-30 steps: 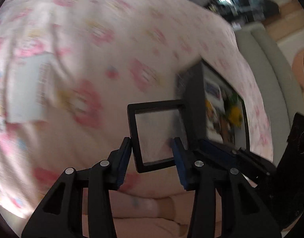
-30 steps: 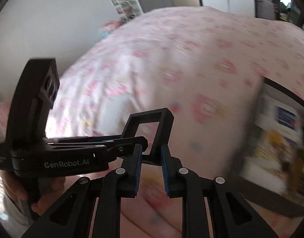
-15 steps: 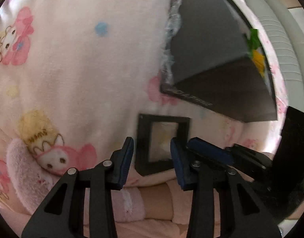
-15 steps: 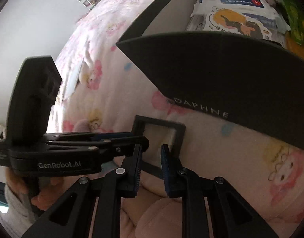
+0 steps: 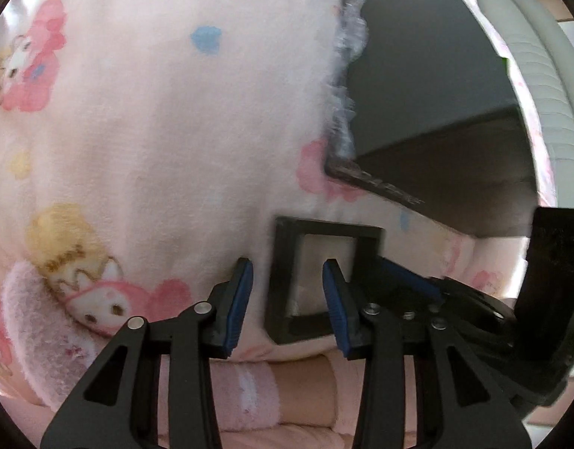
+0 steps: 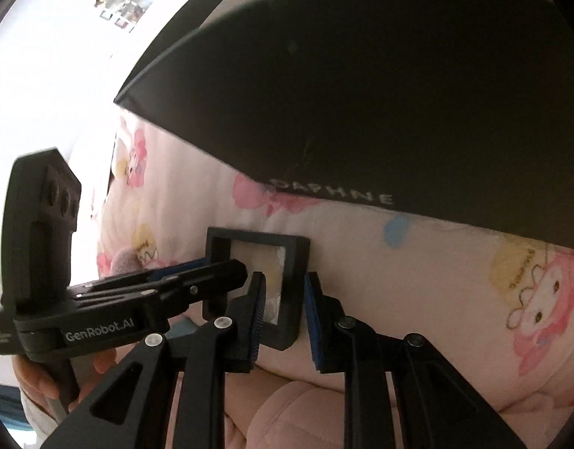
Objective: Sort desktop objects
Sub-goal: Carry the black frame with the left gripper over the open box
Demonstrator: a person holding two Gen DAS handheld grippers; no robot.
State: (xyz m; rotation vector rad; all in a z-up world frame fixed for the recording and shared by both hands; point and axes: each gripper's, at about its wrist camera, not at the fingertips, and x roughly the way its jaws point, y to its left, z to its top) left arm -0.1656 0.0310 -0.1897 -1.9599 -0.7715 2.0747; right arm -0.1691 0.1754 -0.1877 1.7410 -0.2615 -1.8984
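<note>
A small black square frame [image 5: 324, 229] with a clear window lies on the pink blanket, just in front of the black DAPHNE box [image 5: 436, 93]. My right gripper [image 6: 285, 318] is shut on the frame's [image 6: 257, 236] right bar. It shows in the left wrist view too, reaching in from the right [image 5: 417, 284]. My left gripper [image 5: 287, 299] has its jaws around the frame's left bar. They are opening a little, and a gap shows on both sides of the bar. In the right wrist view the left gripper [image 6: 227, 273] comes in from the left.
The black box [image 6: 361, 93] towers close behind the frame, its inside hidden. The pink cartoon-print blanket [image 5: 156, 131] spreads to the left. A grey padded edge [image 5: 541, 75] runs along the far right. A hand [image 6: 32, 378] holds the left gripper's handle.
Both grippers came down together with the frame, from the air onto the blanket beside the black box. The right gripper kept its hold; in the last half second little moved.
</note>
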